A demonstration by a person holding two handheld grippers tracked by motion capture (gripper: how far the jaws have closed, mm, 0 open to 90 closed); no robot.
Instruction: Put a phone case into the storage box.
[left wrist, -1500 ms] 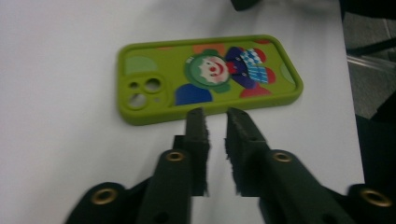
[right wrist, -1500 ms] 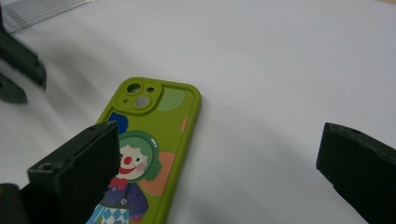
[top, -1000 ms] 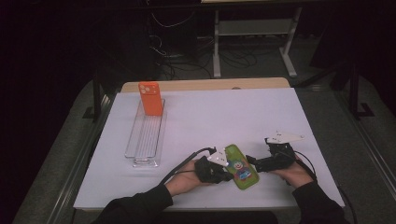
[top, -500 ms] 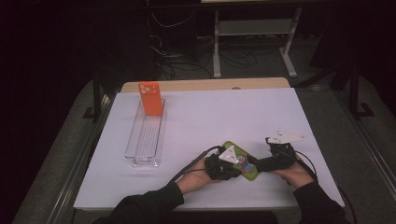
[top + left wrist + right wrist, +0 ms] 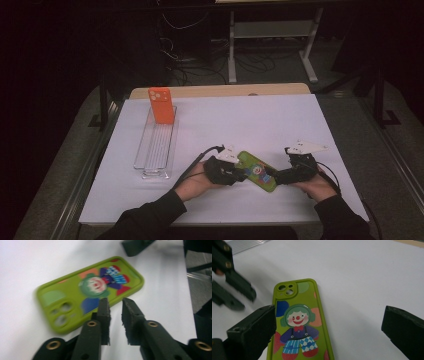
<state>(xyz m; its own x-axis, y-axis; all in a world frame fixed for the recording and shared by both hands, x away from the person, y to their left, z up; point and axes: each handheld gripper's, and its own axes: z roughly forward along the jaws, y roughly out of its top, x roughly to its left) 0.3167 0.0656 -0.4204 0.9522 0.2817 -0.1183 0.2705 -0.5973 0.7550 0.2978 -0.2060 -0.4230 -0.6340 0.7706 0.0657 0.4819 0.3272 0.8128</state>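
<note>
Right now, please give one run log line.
left gripper: opening, empty | right gripper: open | green clown phone case: flat on table, unheld

We've got an orange phone case [image 5: 161,104] standing upright at the far end of a clear ribbed tray [image 5: 155,150], left side of the white table [image 5: 260,120] w/ cables [image 5: 200,70] on the floor behind

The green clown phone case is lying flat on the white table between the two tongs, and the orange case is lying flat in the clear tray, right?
Not quite. The green clown phone case does lie flat between the tongs, but the orange case is not flat: the high view shows it standing upright at the far end of the clear tray.
</note>
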